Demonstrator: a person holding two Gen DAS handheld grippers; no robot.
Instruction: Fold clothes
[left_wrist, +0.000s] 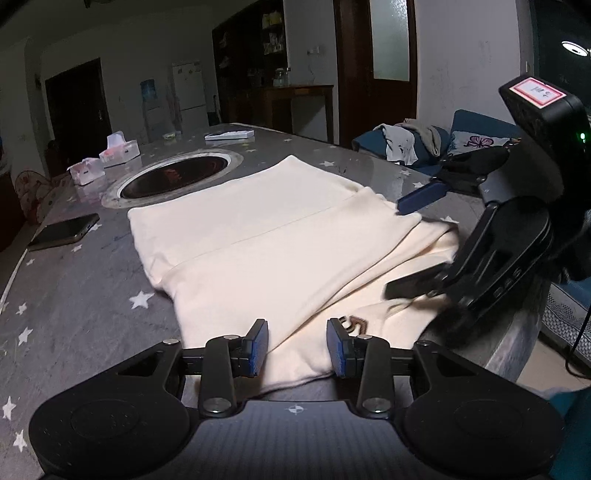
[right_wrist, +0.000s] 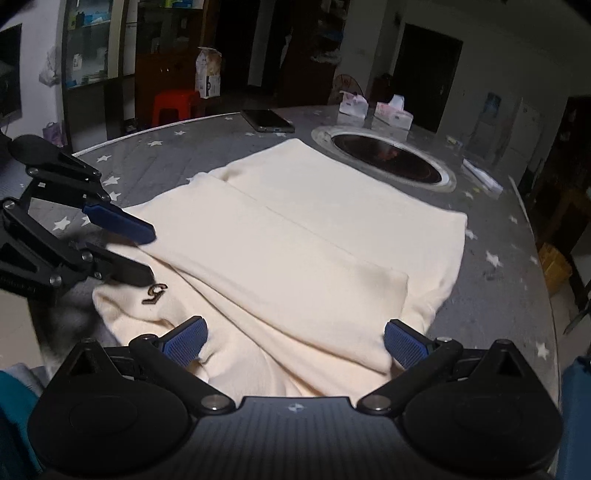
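Observation:
A cream garment (left_wrist: 280, 236) lies partly folded on the grey star-patterned table (left_wrist: 74, 291), with a small brown emblem (left_wrist: 354, 324) near its close edge. My left gripper (left_wrist: 297, 347) is open, its blue pads on either side of the garment's near hem. My right gripper (left_wrist: 400, 245) shows at the right, open, over the garment's right edge. In the right wrist view the garment (right_wrist: 306, 240) fills the middle. My right gripper (right_wrist: 295, 341) is open wide at its near edge. My left gripper (right_wrist: 146, 254) is open over the left corner by the emblem (right_wrist: 155, 294).
A round dark burner (left_wrist: 177, 175) is set in the table beyond the garment. A phone (left_wrist: 64, 232) lies at the left and tissue packs (left_wrist: 105, 157) at the far left. A white remote (left_wrist: 229, 135) lies at the back. A sofa with clothes (left_wrist: 410, 142) stands to the right.

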